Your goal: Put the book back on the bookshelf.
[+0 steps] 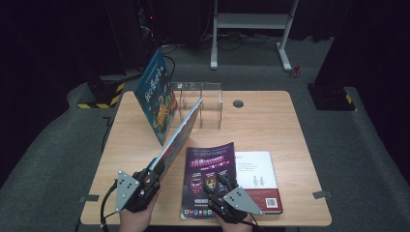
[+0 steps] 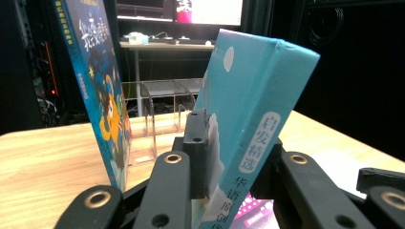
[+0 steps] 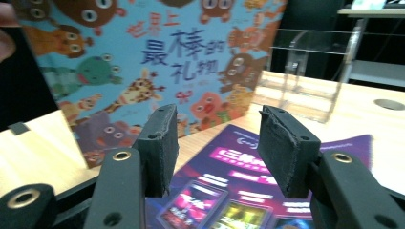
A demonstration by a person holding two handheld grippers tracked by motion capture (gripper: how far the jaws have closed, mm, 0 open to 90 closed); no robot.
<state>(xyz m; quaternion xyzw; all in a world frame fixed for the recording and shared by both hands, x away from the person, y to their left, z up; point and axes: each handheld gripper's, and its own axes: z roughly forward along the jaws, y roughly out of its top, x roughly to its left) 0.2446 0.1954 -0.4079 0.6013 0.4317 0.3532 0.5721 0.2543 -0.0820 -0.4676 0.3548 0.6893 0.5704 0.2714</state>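
My left gripper [image 1: 153, 170] is shut on a teal-spined picture book [image 1: 179, 133], holding it raised on edge and slanted from the front left toward the clear acrylic stand [image 1: 200, 104]. In the left gripper view the book [image 2: 253, 95] sits between the jaws of that gripper [image 2: 234, 157], spine toward the camera. My right gripper [image 1: 220, 182] hovers open over a purple magazine [image 1: 209, 169] lying flat near the front edge. In the right gripper view, nothing lies between the pads of the gripper [image 3: 215, 143]. Beneath it is the magazine [image 3: 239, 176], and the held book's animal cover [image 3: 143, 62] stands to the left.
A dark blue picture book [image 1: 155, 94] stands tilted at the back left beside the stand. A white book [image 1: 256, 174] lies under the magazine's right side. The wooden table [image 1: 270, 121] has a cable hole [image 1: 238, 103] near its far edge.
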